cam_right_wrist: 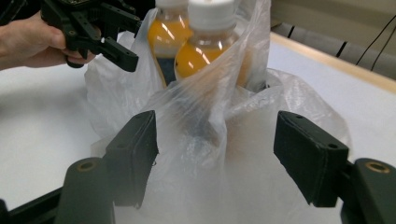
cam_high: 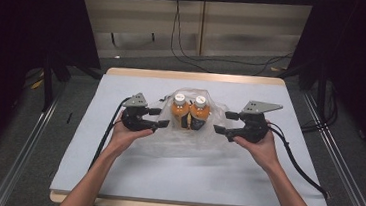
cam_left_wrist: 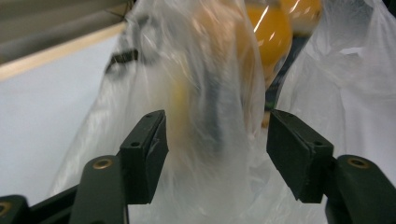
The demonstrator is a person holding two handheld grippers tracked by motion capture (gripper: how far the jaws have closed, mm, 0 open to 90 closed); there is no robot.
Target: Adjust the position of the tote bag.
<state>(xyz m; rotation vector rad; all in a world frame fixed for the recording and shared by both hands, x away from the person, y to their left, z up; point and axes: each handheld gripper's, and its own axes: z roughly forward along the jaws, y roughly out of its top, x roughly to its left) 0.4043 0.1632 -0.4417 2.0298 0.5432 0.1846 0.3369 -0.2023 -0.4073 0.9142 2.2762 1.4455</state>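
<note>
Two orange-drink bottles with white caps stand upright side by side inside a clear plastic bag on the white table cover. My left gripper sits at the bag's left side, open, and loose bag film hangs between its jaws without being pinched. At the bag's right side my right gripper is open too, with a fold of the bag between its jaws and the bottles just beyond. Each gripper is held by a hand.
The table has a wooden rim, and cables lie on the floor behind it. Dark curtains and stands flank both sides. A black cable trails from the right gripper across the cover.
</note>
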